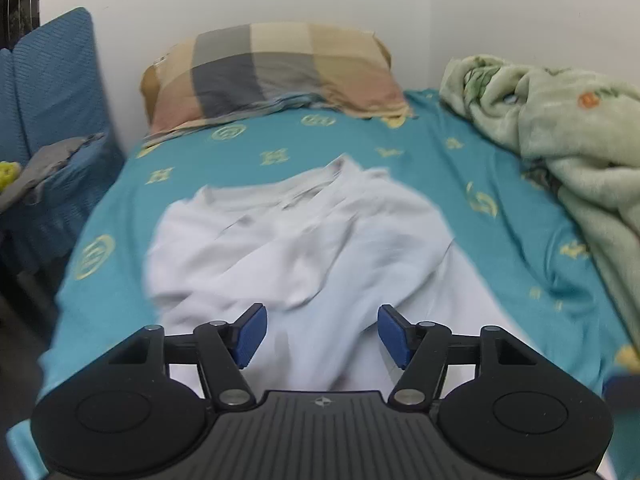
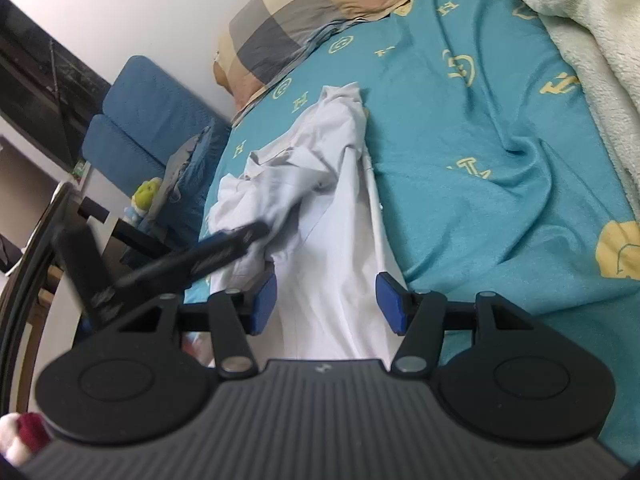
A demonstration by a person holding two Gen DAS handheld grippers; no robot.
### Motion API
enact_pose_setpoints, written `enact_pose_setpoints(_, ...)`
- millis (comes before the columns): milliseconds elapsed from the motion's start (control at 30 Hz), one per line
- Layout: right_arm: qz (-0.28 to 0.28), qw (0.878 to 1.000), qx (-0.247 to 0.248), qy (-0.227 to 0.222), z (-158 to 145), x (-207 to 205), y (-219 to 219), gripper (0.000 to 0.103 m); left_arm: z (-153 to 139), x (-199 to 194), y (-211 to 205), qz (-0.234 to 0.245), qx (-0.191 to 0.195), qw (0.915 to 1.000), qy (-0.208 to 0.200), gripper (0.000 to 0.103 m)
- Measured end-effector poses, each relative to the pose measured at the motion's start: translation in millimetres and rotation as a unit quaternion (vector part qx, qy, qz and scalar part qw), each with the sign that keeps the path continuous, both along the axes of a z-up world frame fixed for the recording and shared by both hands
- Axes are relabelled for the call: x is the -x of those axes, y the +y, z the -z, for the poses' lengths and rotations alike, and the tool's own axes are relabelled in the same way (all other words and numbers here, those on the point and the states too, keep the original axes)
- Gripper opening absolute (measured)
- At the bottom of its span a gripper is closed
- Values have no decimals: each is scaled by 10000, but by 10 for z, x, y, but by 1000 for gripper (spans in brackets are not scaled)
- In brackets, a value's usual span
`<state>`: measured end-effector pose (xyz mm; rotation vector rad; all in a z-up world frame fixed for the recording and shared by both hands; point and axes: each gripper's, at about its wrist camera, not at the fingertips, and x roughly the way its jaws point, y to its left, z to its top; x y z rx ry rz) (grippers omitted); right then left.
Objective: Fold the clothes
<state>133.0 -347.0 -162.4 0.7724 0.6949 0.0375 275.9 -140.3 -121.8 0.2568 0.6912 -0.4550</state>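
We hold both tongs spread and empty, the left tongs (image 1: 322,334) and right tongs (image 2: 326,302) hovering over the white shirt (image 1: 280,240) that lies rumpled on the teal bedsheet (image 1: 480,168), below the checked pillow (image 1: 272,72).

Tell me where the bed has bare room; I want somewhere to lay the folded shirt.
Bare sheet lies between the white shirt and the green blanket, and in a narrower band between shirt and pillow. A strip runs along the left edge beside the blue chair. The right side, under the blanket, is crowded.
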Motion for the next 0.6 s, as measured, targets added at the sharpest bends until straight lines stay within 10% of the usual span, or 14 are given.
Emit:
enact_pose_setpoints(367, -308, 9995, 78, 29, -6, 86, 97, 58, -117, 746, 1582, -368, -334, 9869, 1533, 65)
enact_pose_setpoints(600, -513, 9984, 235, 107, -38, 197, 201, 58, 15, 1148, 2372, -495, -150, 9570, 2853, 64)
